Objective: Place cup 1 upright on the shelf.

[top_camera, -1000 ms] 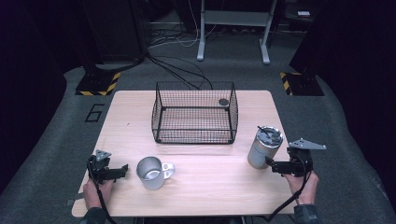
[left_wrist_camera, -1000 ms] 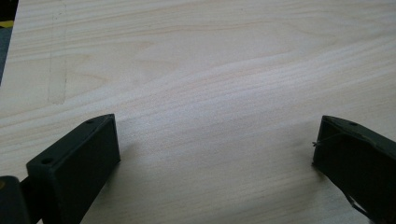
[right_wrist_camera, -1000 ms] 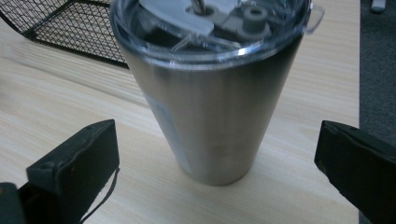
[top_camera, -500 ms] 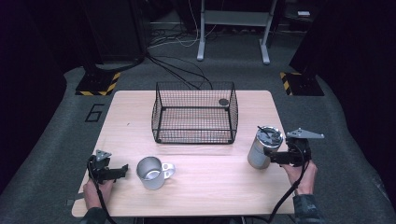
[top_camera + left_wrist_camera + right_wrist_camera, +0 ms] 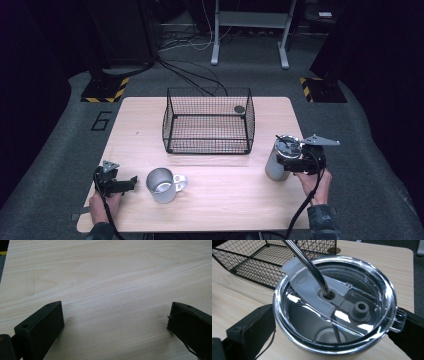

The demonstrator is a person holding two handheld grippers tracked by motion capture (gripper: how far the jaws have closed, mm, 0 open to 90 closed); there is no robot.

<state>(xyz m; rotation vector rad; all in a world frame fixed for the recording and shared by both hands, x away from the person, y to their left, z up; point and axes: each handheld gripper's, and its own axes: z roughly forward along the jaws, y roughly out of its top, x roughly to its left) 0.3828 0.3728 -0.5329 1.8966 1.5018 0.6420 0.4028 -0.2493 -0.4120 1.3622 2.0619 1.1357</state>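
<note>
A steel tumbler (image 5: 276, 161) with a clear lid and a metal straw (image 5: 307, 262) stands upright at the table's right. My right gripper (image 5: 286, 158) is open, with a jaw on each side of the tumbler's (image 5: 332, 305) top, close to its wall. A steel mug (image 5: 161, 185) stands on the table at front left, handle pointing right. My left gripper (image 5: 131, 181) rests low near the front left edge, pointing at the mug from a short way off. In its own view the left gripper (image 5: 115, 320) is open over bare wood.
A black wire basket (image 5: 208, 120) stands in the middle of the wooden table (image 5: 135, 130), just behind and left of the tumbler. A small dark round object (image 5: 239, 109) lies by the basket's far right corner. Dark floor with cables surrounds the table.
My right gripper has moved left and forward to the tumbler, so its jaws now flank the top. The left gripper and the mug have not moved.
</note>
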